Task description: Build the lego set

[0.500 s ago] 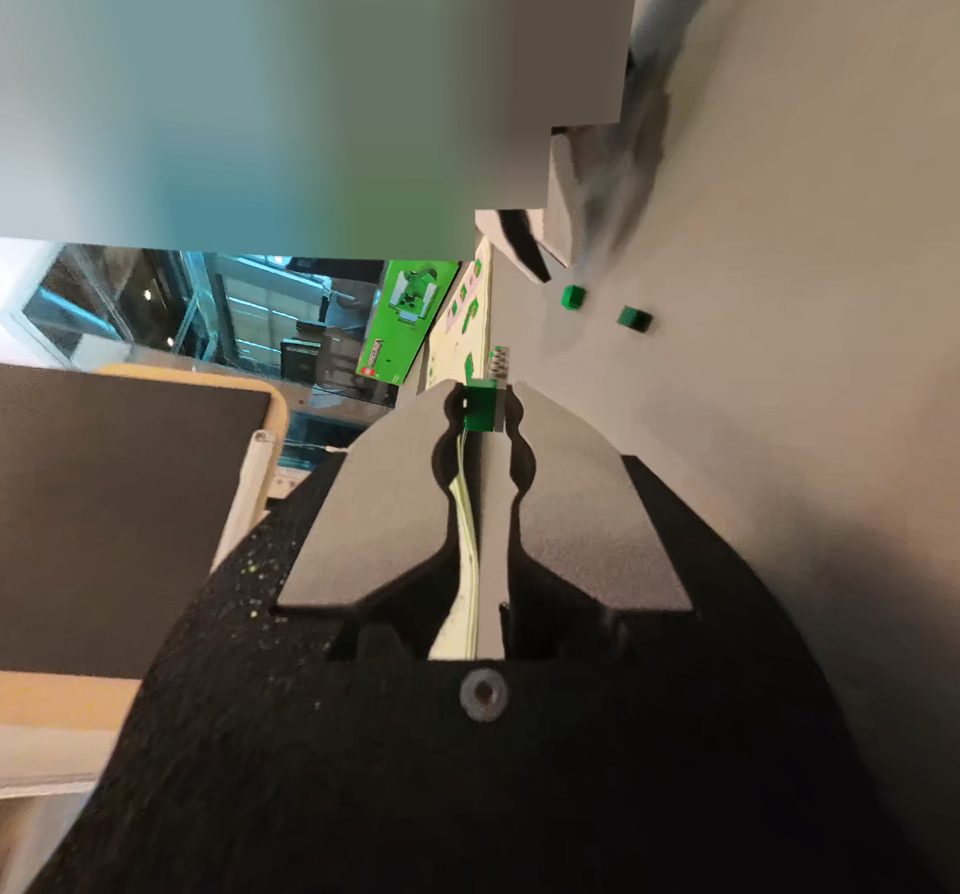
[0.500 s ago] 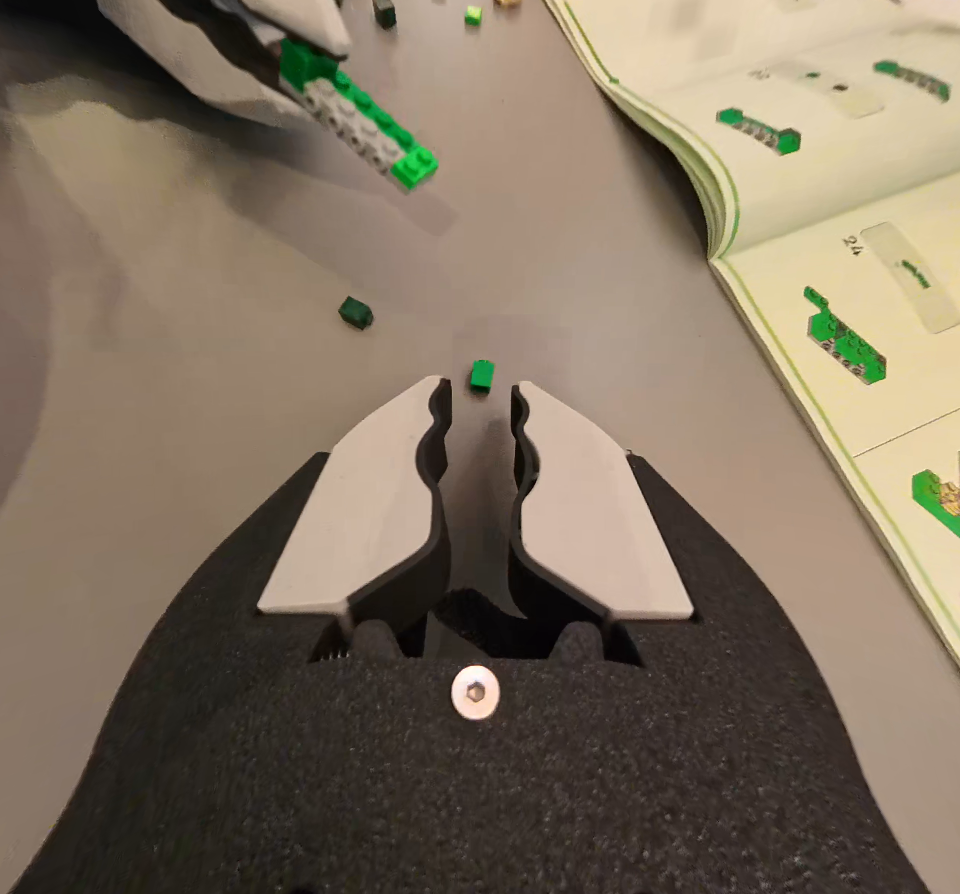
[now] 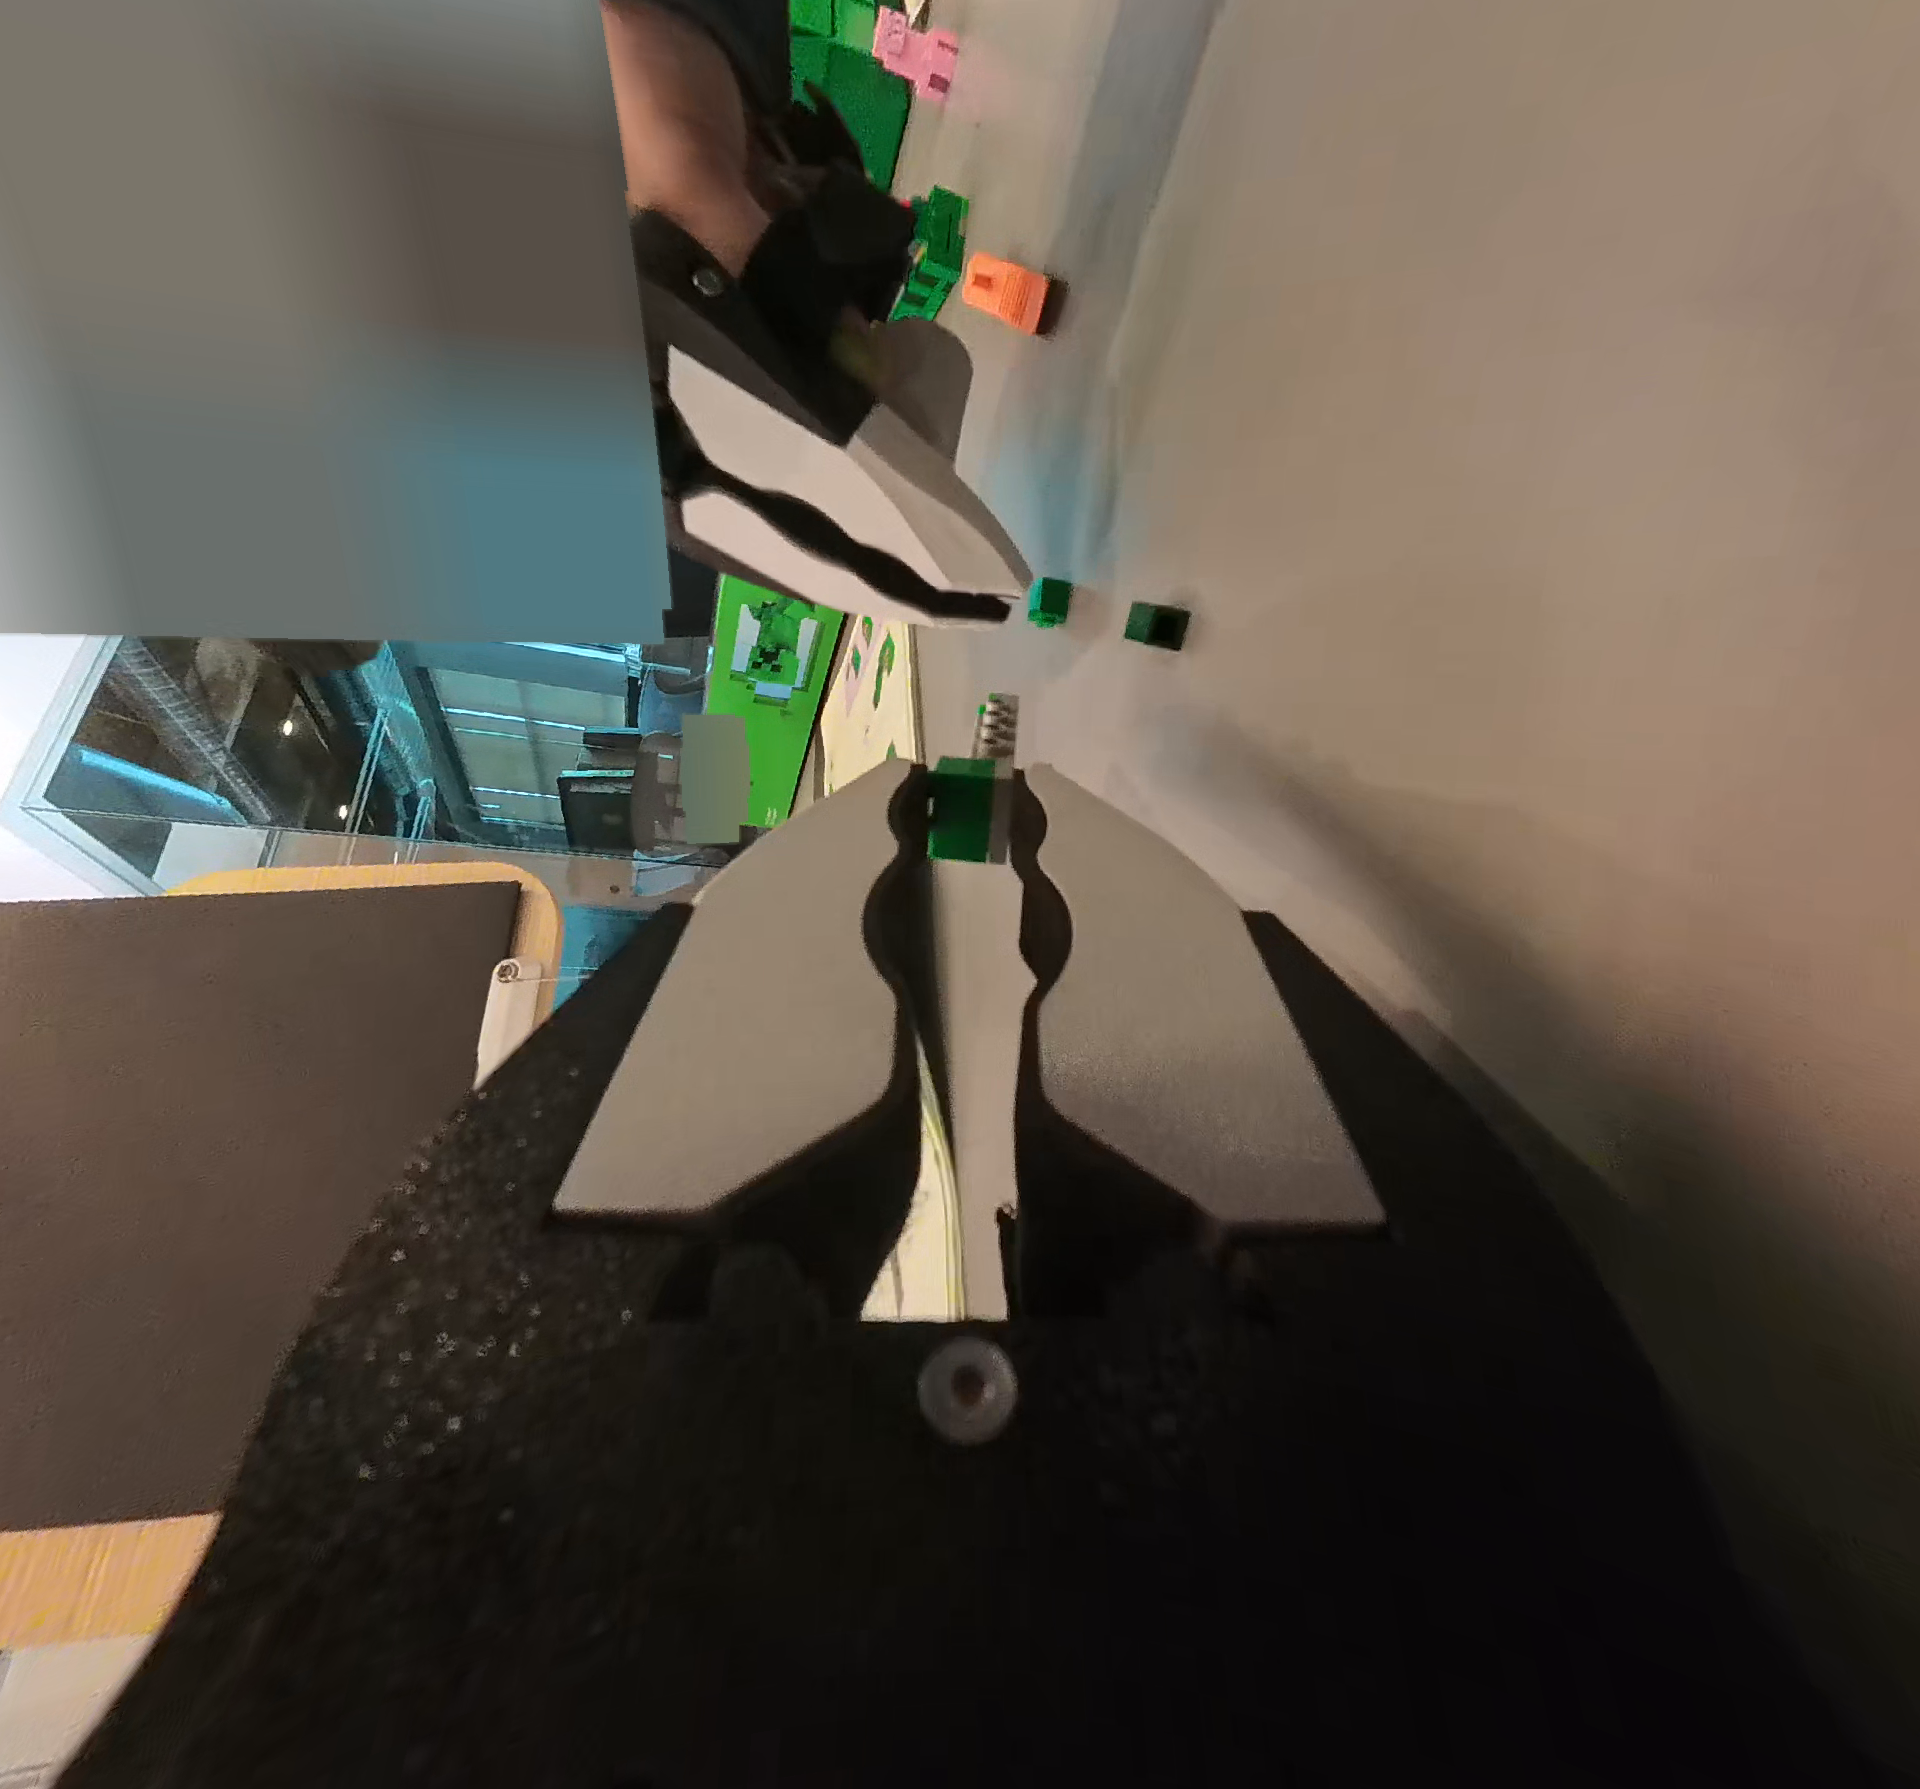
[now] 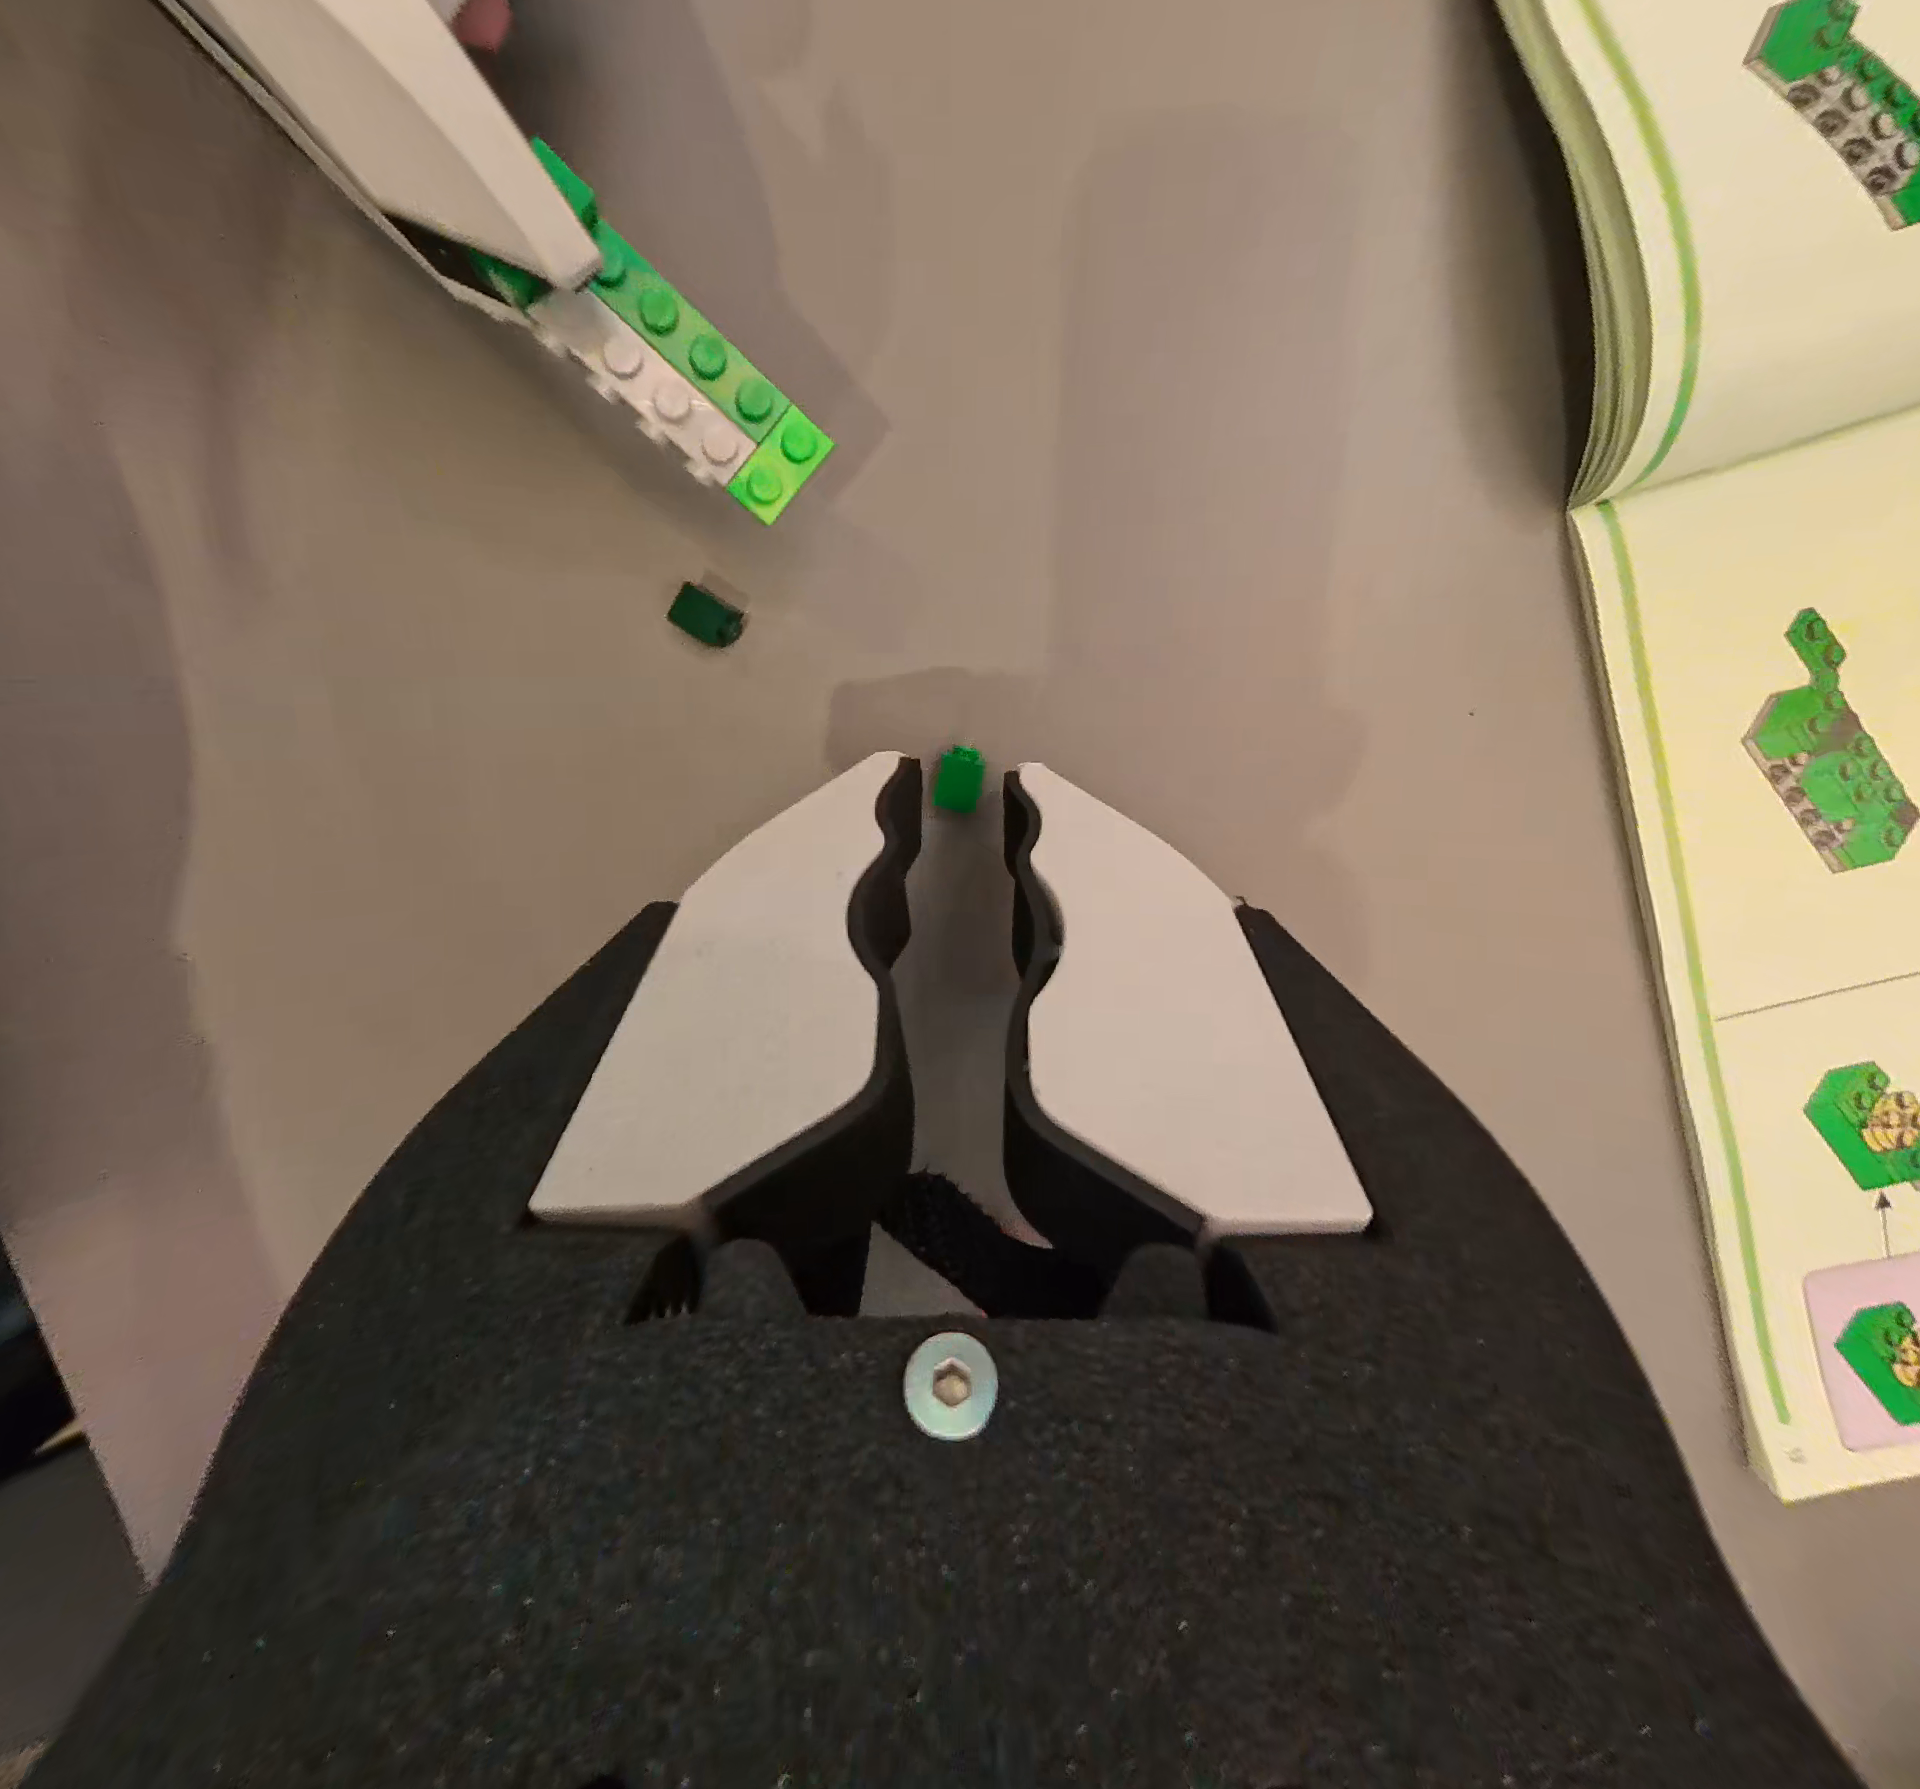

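Lego's small bright-green plastic brick lies on the grey table between the narrowly parted right tongs; closing off-centre could flick it away. Farther off, the left tongs clamp the green-and-grey studded strip, which might twist loose.

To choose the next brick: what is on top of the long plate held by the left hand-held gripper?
The long plate shows bare green and grey studs along its free length. Under the left hand-held gripper, a green brick peeks out; the rest there is covered.
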